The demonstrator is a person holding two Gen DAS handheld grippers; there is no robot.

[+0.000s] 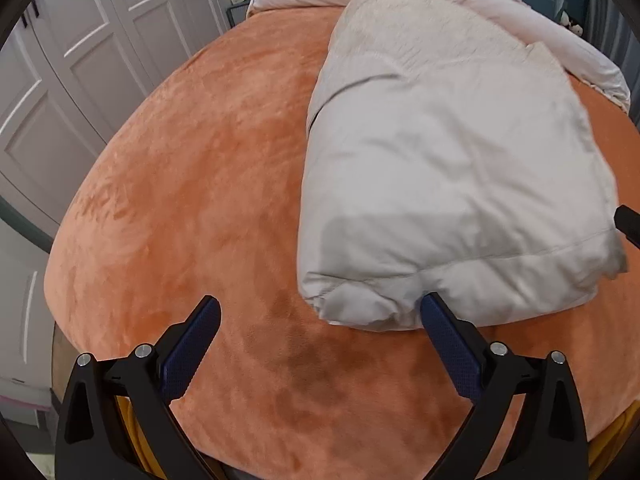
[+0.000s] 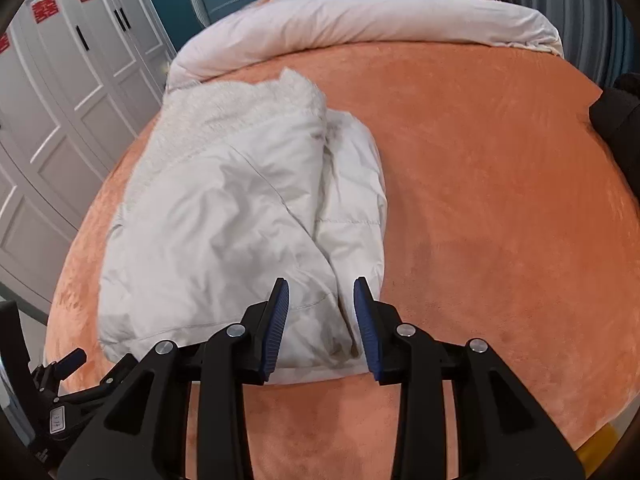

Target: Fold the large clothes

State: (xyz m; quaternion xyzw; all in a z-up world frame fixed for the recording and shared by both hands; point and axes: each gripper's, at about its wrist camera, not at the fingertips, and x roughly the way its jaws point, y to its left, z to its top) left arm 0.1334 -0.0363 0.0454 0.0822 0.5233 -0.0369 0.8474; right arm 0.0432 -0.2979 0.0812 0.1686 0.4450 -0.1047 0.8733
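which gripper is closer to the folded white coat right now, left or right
Right. The right gripper sits over the folded white coat's near edge, the fabric between its open fingers. The left gripper hangs wide open beside the near corner, mostly over the orange bedspread.

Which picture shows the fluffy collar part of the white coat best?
The right wrist view. There the coat shows its fluffy collar as a wide furry band at its far end on the orange blanket. The left wrist view shows only a narrower strip of that collar, farther off and softer.
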